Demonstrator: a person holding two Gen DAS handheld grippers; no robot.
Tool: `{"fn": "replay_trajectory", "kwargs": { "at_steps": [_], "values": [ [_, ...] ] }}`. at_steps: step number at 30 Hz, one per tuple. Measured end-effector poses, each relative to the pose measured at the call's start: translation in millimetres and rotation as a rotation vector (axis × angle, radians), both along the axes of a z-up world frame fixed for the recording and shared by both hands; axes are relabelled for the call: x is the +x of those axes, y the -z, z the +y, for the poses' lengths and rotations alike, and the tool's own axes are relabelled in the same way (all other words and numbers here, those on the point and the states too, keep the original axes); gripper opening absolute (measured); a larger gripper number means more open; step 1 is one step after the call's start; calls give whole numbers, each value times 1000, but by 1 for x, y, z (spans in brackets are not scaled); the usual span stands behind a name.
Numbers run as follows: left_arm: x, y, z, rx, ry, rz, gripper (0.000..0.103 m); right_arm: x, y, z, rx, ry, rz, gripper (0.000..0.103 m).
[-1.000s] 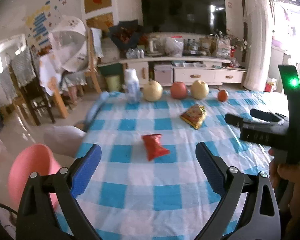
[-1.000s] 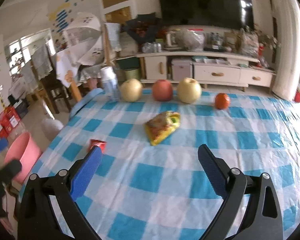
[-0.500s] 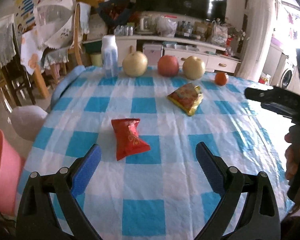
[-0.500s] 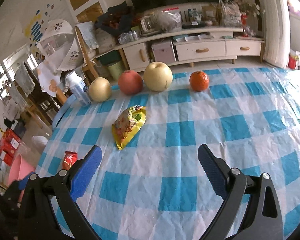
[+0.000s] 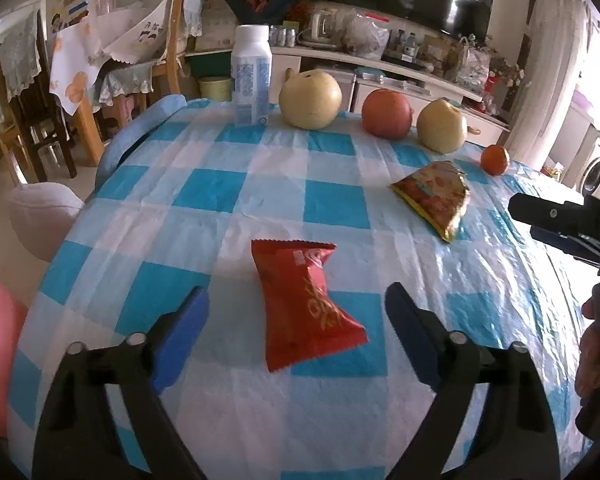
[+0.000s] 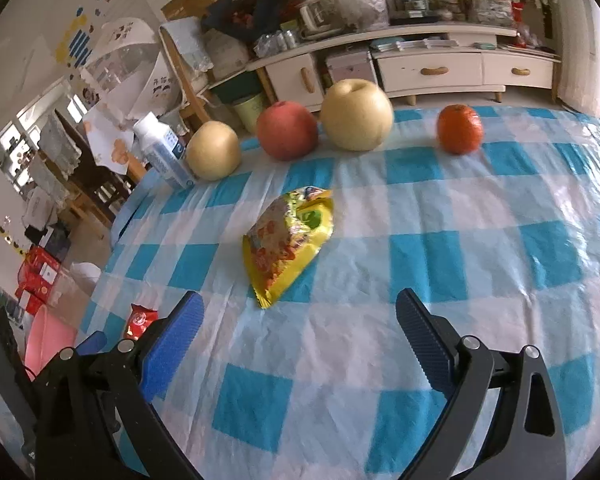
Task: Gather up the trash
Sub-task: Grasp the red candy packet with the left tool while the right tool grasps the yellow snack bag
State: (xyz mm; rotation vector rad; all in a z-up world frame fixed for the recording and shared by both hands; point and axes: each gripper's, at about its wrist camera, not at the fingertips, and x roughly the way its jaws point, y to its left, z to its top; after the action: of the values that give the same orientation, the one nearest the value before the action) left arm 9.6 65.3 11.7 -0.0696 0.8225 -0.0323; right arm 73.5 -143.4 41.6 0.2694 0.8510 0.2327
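Observation:
A red snack wrapper [image 5: 306, 302] lies on the blue-and-white checked table, its lower end between the blue pads of my left gripper [image 5: 298, 304]. The jaws are closing and the pads stand clear of the wrapper. A yellow snack bag [image 6: 288, 242] lies further in, also seen in the left wrist view as yellow snack bag [image 5: 434, 196]. My right gripper [image 6: 300, 312] hovers open just short of the yellow bag, nothing between its fingers. The red wrapper [image 6: 140, 320] shows small at the left in the right wrist view, and the right gripper [image 5: 560, 220] shows at the right edge of the left view.
Along the far table edge stand a white bottle [image 5: 251, 76], two pears [image 5: 310, 100] [image 5: 442, 126], a red apple [image 5: 387, 114] and an orange [image 5: 495, 160]. A pink bin [image 6: 48, 344] sits on the floor left of the table. Chairs and a TV cabinet lie beyond.
Both grippers came down and forward toward the table. The red wrapper now sits between the left pads, which have narrowed a little. The yellow bag is nearer the right gripper.

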Motion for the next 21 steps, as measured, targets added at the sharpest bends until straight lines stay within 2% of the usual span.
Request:
{"fn": "replay_trajectory", "kwargs": {
  "at_steps": [7, 12, 17, 18, 20, 21],
  "values": [
    [14, 7, 4, 16, -2, 34, 78, 23, 12, 5, -13, 7, 6, 96],
    [21, 12, 6, -30, 1, 66, 74, 42, 20, 6, -28, 6, 13, 96],
    [25, 12, 4, -37, -2, 64, 72, 55, 20, 11, -50, 8, -2, 95],
    [25, 12, 3, -35, -3, 62, 70, 57, 21, 12, -49, 4, -3, 95],
    [26, 12, 2, -32, -1, 59, 66, 62, 23, 16, -53, -6, 0, 84],
    [27, 12, 2, -35, 0, 58, 64, 64, 25, 18, -60, -9, 3, 82]
  ]
}}
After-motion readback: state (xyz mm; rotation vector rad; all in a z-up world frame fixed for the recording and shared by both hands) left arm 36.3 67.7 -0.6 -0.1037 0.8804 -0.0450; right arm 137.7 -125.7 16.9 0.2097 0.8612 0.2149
